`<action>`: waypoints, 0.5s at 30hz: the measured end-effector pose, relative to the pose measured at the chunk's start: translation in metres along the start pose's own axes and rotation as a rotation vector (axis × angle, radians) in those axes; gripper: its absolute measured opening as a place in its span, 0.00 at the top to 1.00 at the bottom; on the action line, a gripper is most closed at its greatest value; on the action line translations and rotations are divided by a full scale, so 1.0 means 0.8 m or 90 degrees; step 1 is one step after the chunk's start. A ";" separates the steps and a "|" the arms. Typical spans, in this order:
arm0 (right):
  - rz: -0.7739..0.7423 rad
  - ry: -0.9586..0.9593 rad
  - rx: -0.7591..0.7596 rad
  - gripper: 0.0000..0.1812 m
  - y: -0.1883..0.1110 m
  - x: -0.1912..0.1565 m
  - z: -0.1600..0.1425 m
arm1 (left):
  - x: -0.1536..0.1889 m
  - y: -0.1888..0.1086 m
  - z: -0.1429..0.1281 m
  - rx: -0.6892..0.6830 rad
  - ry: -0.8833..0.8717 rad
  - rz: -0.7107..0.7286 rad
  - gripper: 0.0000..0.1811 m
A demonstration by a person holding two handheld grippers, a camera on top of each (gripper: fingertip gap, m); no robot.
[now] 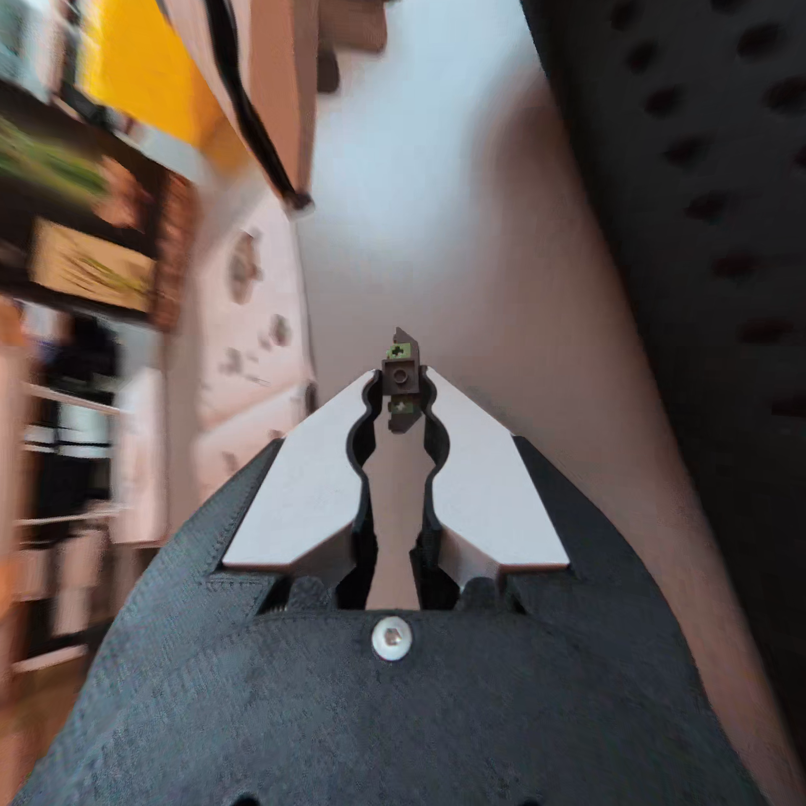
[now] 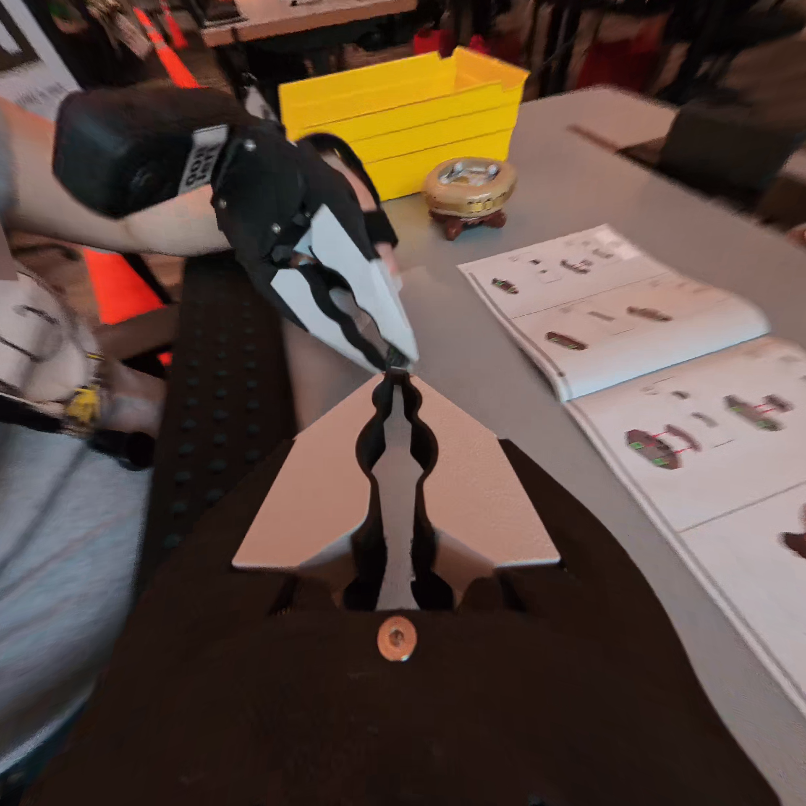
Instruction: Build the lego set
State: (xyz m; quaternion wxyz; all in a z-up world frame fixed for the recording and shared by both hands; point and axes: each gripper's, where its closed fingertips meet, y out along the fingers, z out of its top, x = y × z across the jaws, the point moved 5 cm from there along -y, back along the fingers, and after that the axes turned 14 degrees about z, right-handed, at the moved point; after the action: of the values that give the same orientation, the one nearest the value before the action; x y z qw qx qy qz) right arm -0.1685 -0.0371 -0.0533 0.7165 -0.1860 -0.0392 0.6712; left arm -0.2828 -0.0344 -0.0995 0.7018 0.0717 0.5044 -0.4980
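My left gripper [image 1: 400,380] is shut on a small brown lego assembly [image 1: 401,378] with green pieces above and below the pinch. It holds the assembly in the air over the grey table [image 1: 436,218]. In the right wrist view the left gripper [image 2: 399,364] reaches in from the upper left, with a sliver of the assembly [image 2: 397,370] at its tips. My right gripper [image 2: 396,384] has its jaws nearly together just below those tips. I see nothing held between them. The right gripper does not show in the left wrist view.
An open instruction booklet [image 2: 610,305] lies on the table [image 2: 545,174] to the right. A yellow bin [image 2: 401,126] and a round gold box on a brown stand [image 2: 471,192] stand at the back. A black studded mat [image 2: 218,370] lies left. An orange cone [image 2: 117,288] stands beyond.
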 end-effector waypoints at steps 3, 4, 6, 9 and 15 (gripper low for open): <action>0.095 0.106 -0.020 0.99 -0.011 -0.006 0.032 | -0.034 -0.024 0.034 0.056 0.143 0.115 0.92; 0.120 0.128 -0.022 0.99 -0.016 -0.009 0.050 | -0.044 -0.033 0.044 0.076 0.168 0.138 0.92; 0.141 0.144 -0.019 0.99 -0.027 -0.013 0.090 | -0.064 -0.048 0.059 0.098 0.212 0.178 0.92; 0.130 0.154 -0.091 0.99 -0.034 -0.016 0.134 | -0.091 -0.067 0.075 0.110 0.295 0.248 0.92; 0.110 0.162 -0.258 0.99 -0.020 -0.046 0.192 | -0.122 -0.104 0.106 0.130 0.420 0.358 0.92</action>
State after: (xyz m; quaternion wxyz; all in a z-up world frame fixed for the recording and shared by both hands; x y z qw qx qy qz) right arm -0.2041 -0.0407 0.1015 0.6038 -0.4118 -0.0663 0.6793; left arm -0.2925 -0.0655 0.0512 0.6010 0.4297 0.6103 -0.2857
